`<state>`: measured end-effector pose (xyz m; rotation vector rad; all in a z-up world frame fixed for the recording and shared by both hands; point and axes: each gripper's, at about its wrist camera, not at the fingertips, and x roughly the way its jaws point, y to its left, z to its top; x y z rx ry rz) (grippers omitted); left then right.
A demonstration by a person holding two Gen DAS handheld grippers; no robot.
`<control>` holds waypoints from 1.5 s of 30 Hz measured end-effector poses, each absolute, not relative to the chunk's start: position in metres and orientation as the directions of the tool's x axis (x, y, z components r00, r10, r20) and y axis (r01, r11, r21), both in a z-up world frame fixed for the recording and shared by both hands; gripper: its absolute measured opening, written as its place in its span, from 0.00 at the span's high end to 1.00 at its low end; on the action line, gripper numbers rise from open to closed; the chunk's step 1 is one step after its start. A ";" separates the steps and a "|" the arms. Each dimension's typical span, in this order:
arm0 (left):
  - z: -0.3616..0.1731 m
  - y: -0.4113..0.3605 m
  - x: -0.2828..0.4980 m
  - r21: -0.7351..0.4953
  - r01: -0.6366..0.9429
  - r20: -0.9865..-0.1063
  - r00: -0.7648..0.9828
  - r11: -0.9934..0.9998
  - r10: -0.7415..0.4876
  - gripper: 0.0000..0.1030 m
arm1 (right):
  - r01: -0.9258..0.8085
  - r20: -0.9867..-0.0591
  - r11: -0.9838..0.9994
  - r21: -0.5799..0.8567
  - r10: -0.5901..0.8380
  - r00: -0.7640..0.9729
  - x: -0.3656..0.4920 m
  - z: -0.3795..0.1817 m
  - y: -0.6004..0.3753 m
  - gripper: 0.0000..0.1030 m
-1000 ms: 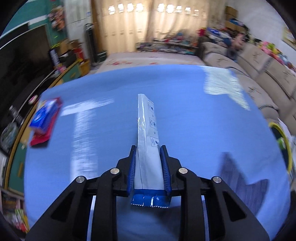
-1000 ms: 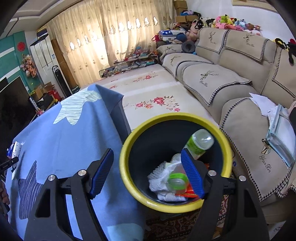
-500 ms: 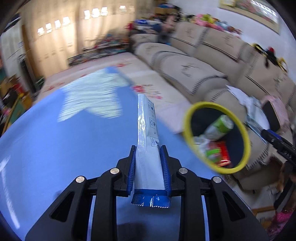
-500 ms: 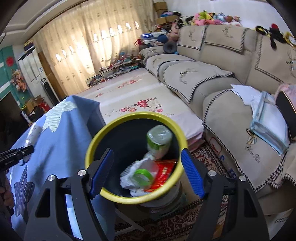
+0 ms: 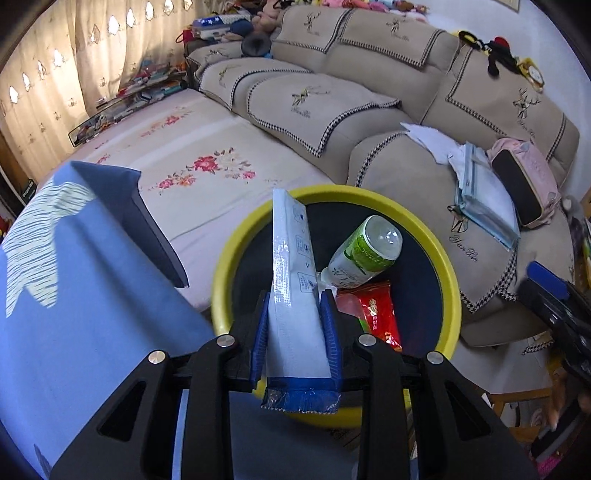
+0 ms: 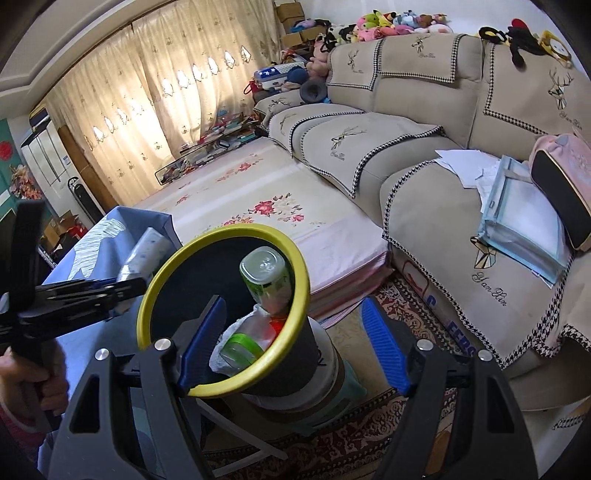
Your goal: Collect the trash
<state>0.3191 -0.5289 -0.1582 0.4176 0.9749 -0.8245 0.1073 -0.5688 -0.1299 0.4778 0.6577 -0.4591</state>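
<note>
Left wrist view: left gripper, jaws opening around the white wrapper, should probably release squarely over the yellow-rimmed bin.

A home living room: sofa, curtains, plush toys.

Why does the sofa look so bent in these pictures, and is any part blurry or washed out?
Both views: a fisheye lens bows the sofa and darkens the corners. Left wrist view: the white wrapper is sharp, but the right gripper at the edge smears. Right wrist view: backlit curtains glow pale, and the left gripper is blurred.
</note>
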 end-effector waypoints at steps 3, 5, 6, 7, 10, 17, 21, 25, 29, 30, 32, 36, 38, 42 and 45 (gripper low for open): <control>-0.165 -0.533 0.323 -0.029 0.763 -0.860 0.310 0.645 -0.405 0.55 | 0.541 -0.668 0.793 0.279 -0.244 0.703 0.104 -0.131 -0.570 0.30; -0.161 -0.527 0.322 -0.049 0.750 -0.858 0.307 0.660 -0.412 0.53 | 0.534 -0.666 0.795 0.286 -0.236 0.708 0.103 -0.130 -0.567 0.30; -0.156 -0.516 0.322 -0.059 0.746 -0.852 0.309 0.663 -0.423 0.53 | 0.531 -0.664 0.796 0.289 -0.232 0.710 0.103 -0.129 -0.566 0.30; -0.149 -0.508 0.318 -0.065 0.740 -0.840 0.321 0.669 -0.437 0.52 | 0.524 -0.662 0.799 0.293 -0.226 0.714 0.102 -0.128 -0.564 0.30; -0.118 -0.465 0.305 -0.075 0.715 -0.786 0.387 0.695 -0.483 0.32 | 0.499 -0.655 0.812 0.303 -0.203 0.728 0.102 -0.124 -0.556 0.30; -0.044 -0.327 0.251 -0.079 0.546 -0.600 0.642 0.834 -0.477 0.05 | 0.411 -0.632 0.860 0.302 -0.142 0.762 0.101 -0.106 -0.517 0.26; -0.026 -0.248 0.210 -0.024 0.395 -0.530 0.774 0.918 -0.347 0.05 | 0.343 -0.611 0.904 0.256 -0.123 0.782 0.095 -0.088 -0.481 0.19; -0.018 -0.183 0.170 0.043 0.251 -0.486 0.851 0.967 -0.199 0.05 | 0.264 -0.584 0.940 0.216 -0.092 0.806 0.088 -0.070 -0.442 0.11; -0.011 -0.127 0.138 0.030 0.158 -0.477 0.870 0.987 -0.124 0.05 | 0.209 -0.556 0.960 0.186 -0.073 0.828 0.079 -0.057 -0.412 0.08; -0.010 -0.115 0.128 0.020 0.142 -0.476 0.872 0.990 -0.116 0.05 | 0.201 -0.551 0.963 0.181 -0.070 0.832 0.077 -0.054 -0.407 0.07; -0.009 -0.097 0.111 0.016 0.124 -0.471 0.876 0.992 -0.102 0.05 | 0.183 -0.543 0.968 0.171 -0.062 0.837 0.073 -0.050 -0.397 0.07; -0.010 -0.080 0.086 0.004 0.107 -0.467 0.879 0.994 -0.093 0.05 | 0.167 -0.531 0.976 0.142 -0.067 0.845 0.064 -0.042 -0.377 0.07; -0.011 -0.075 0.075 -0.003 0.106 -0.462 0.882 0.994 -0.096 0.05 | 0.159 -0.520 0.978 0.136 -0.066 0.851 0.056 -0.039 -0.367 0.07; -0.013 -0.070 0.048 -0.032 0.103 -0.460 0.882 0.994 -0.106 0.05 | 0.156 -0.492 0.982 0.103 -0.086 0.866 0.040 -0.033 -0.353 0.07; -0.014 -0.066 0.038 -0.044 0.091 -0.467 0.878 0.995 -0.101 0.05 | 0.158 -0.475 0.983 0.096 -0.094 0.875 0.033 -0.028 -0.349 0.07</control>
